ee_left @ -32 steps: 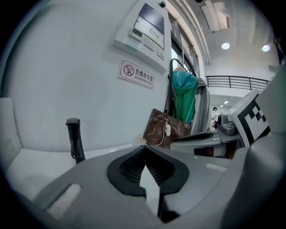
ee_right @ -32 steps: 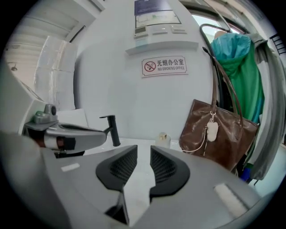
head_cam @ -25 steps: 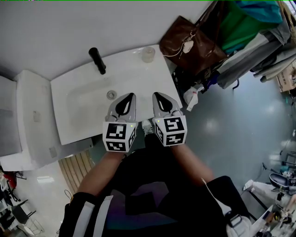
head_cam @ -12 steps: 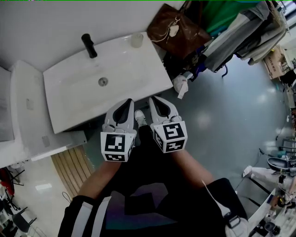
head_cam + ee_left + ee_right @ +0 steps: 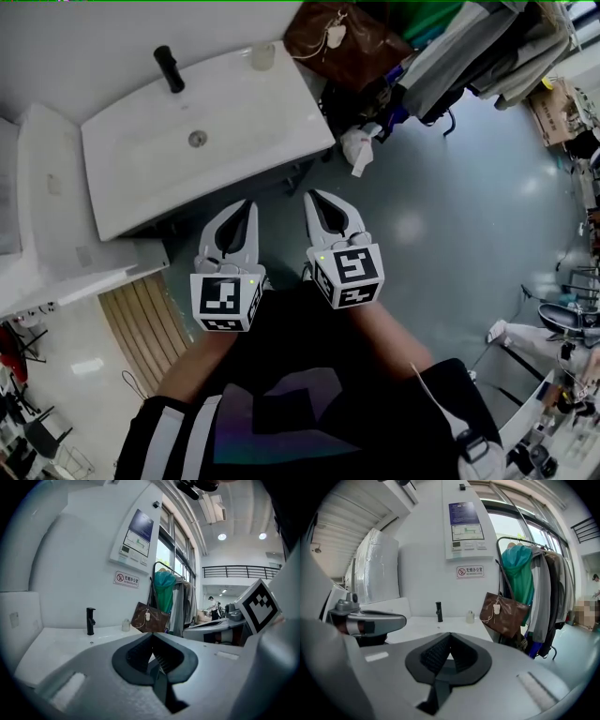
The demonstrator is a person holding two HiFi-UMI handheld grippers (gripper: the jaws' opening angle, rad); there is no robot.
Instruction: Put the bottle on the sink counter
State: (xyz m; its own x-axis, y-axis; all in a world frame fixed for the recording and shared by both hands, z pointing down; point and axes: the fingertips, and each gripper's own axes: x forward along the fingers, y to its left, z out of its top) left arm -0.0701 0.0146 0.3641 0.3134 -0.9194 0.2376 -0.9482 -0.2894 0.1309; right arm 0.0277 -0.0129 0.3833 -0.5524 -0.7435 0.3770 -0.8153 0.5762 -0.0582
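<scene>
Sink point(image 5: 246, 120) has receded to upper left: the person has stepped back. Left tongs point(image 5: 246, 205) and right tongs point(image 5: 316, 196) are shut and empty. Bottle point(image 5: 357, 146) remains on the floor, not yet picked up.

Your left gripper point(image 5: 247, 207) and right gripper point(image 5: 314, 198) are pale grey, their marker cubes point(image 5: 225, 302) patterned in black-and-white squares; ahead of them, a white sink point(image 5: 272, 103), black faucet point(image 5: 170, 68), brown handbag point(image 5: 349, 42).
</scene>
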